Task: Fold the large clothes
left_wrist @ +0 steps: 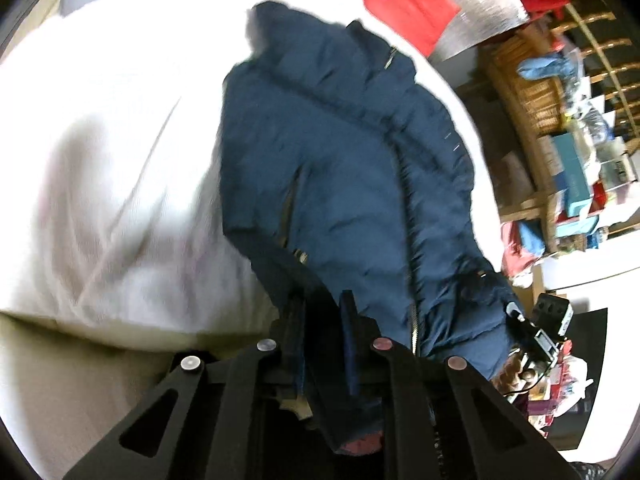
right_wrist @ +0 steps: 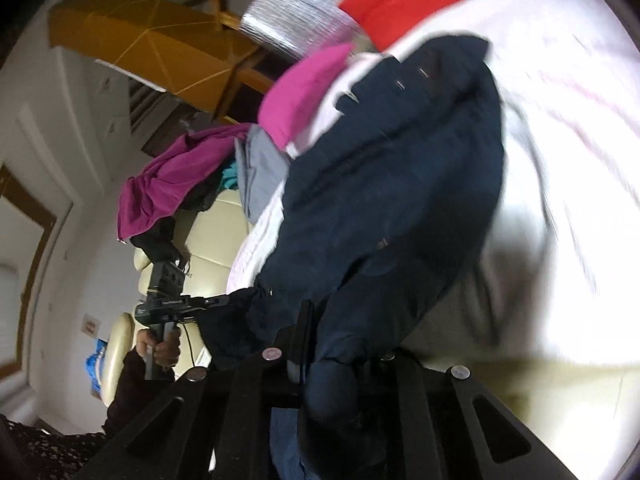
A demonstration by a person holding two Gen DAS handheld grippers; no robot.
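Clearly early on: the navy jacket [left_wrist: 344, 168] hangs unfolded over the white sheet [left_wrist: 112, 168], its hem clenched in both the left tongs [left_wrist: 320, 320] and right tongs [right_wrist: 320, 336]; laying flat and every fold remain.

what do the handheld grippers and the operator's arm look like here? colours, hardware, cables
Both grippers, left gripper and right gripper, are matte black, with triangular cutouts and round silver bolt heads. A thin black cable hangs under the left one's handle. The hand is bare, the sleeve dark.
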